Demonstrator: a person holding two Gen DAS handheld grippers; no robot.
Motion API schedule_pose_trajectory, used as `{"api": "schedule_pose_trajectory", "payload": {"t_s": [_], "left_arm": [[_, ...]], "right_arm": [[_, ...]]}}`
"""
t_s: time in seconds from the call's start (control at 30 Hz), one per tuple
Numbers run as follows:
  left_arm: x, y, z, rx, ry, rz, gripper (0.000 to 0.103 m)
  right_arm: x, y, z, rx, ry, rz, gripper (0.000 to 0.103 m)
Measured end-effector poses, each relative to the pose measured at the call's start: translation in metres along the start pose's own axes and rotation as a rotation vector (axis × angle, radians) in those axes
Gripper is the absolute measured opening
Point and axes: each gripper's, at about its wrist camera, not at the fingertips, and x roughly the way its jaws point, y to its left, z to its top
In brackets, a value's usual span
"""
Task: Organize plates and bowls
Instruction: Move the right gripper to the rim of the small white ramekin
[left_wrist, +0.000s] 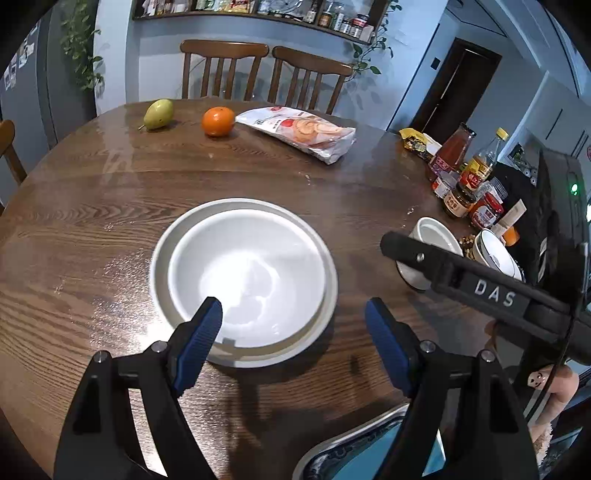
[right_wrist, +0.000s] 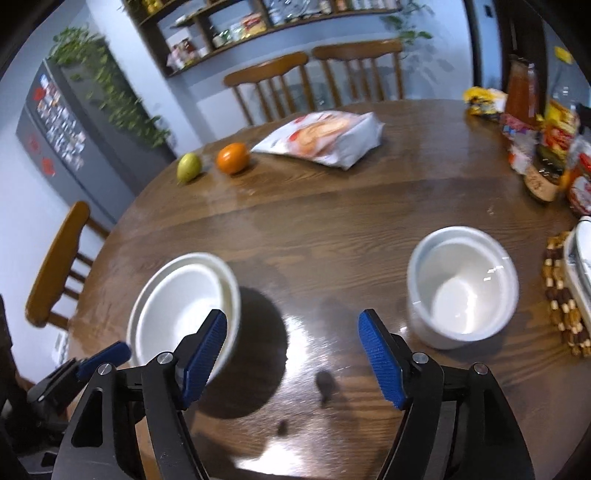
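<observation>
Round and wooden, the worktop (left_wrist: 110, 206) carries two nested white bowls (left_wrist: 243, 280) at its middle. Left gripper (left_wrist: 293, 321) hangs with fingers apart; its left finger (left_wrist: 201, 343) overlaps the bowls' near rim, the right one beside them. Right gripper (right_wrist: 291, 332), fingers apart, sits between those bowls and a smaller white bowl stack (right_wrist: 461, 288), touching neither.

- Left wrist: looks steeply down, close over the nested white bowls (left_wrist: 245, 273).
- Right wrist: looks forward, further back; both share the round wooden table (right_wrist: 332, 221).
</observation>
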Motion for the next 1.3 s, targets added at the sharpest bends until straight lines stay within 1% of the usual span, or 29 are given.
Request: {"api": "schedule_pose_trajectory", "payload": {"t_s": [0.17, 0.23, 0.33, 0.37, 0.43, 0.5, 0.53, 0.57, 0.63, 0.7, 0.77, 0.83, 0.9, 0.97, 1.03, 1.1, 1.17, 1.23, 1.3], "left_arm": [[0.005, -0.015, 0.001, 0.022, -0.009, -0.011, 0.079], [0.005, -0.020, 0.005, 0.010, -0.007, -0.014, 0.079], [0.004, -0.029, 0.014, -0.011, -0.003, -0.020, 0.080], [0.004, -0.034, 0.019, -0.023, 0.002, -0.054, 0.081], [0.004, -0.043, 0.026, -0.027, 0.003, -0.104, 0.083], [0.005, -0.055, 0.033, -0.014, -0.006, -0.114, 0.087], [0.008, -0.063, 0.036, 0.002, -0.018, -0.115, 0.089], [0.012, -0.070, 0.039, 0.020, -0.030, -0.116, 0.089], [0.022, -0.083, 0.042, 0.051, -0.026, -0.115, 0.089], [0.037, -0.095, 0.045, 0.083, -0.002, -0.137, 0.090], [0.051, -0.100, 0.047, 0.099, 0.026, -0.178, 0.089], [0.065, -0.105, 0.048, 0.111, 0.061, -0.197, 0.089], [0.077, -0.114, 0.048, 0.145, 0.083, -0.214, 0.089], [0.082, -0.121, 0.048, 0.179, 0.084, -0.231, 0.089], [0.086, -0.127, 0.047, 0.215, 0.070, -0.256, 0.089], [0.092, -0.130, 0.047, 0.234, 0.062, -0.282, 0.090], [0.099, -0.131, 0.045, 0.240, 0.072, -0.307, 0.090], [0.106, -0.133, 0.043, 0.253, 0.088, -0.305, 0.090], [0.112, -0.135, 0.039, 0.279, 0.093, -0.286, 0.090]], "right_arm": [[-0.015, -0.002, 0.003, -0.018, -0.054, 0.016, 0.076], [-0.022, -0.006, 0.005, -0.018, -0.091, 0.009, 0.083], [-0.028, -0.016, 0.009, -0.007, -0.134, -0.017, 0.085], [-0.030, -0.022, 0.011, 0.007, -0.136, -0.021, 0.085], [-0.037, -0.036, 0.013, 0.043, -0.141, -0.001, 0.085], [-0.049, -0.056, 0.016, 0.088, -0.168, 0.031, 0.086], [-0.054, -0.064, 0.016, 0.104, -0.183, 0.032, 0.091], [-0.056, -0.069, 0.016, 0.118, -0.196, 0.026, 0.093], [-0.059, -0.080, 0.016, 0.147, -0.216, 0.002, 0.094], [-0.054, -0.090, 0.018, 0.168, -0.207, -0.021, 0.094], [-0.045, -0.100, 0.020, 0.189, -0.181, -0.027, 0.094], [-0.038, -0.111, 0.020, 0.217, -0.159, -0.032, 0.094], [-0.034, -0.126, 0.020, 0.258, -0.156, -0.015, 0.094], [-0.032, -0.135, 0.020, 0.287, -0.153, 0.018, 0.094], [-0.031, -0.143, 0.021, 0.287, -0.166, 0.101, 0.094], [-0.031, -0.146, 0.021, 0.300, -0.174, 0.152, 0.094], [-0.027, -0.147, 0.022, 0.314, -0.168, 0.189, 0.094], [-0.020, -0.145, 0.024, 0.305, -0.147, 0.200, 0.094], [-0.013, -0.143, 0.025, 0.311, -0.133, 0.192, 0.094]]}}
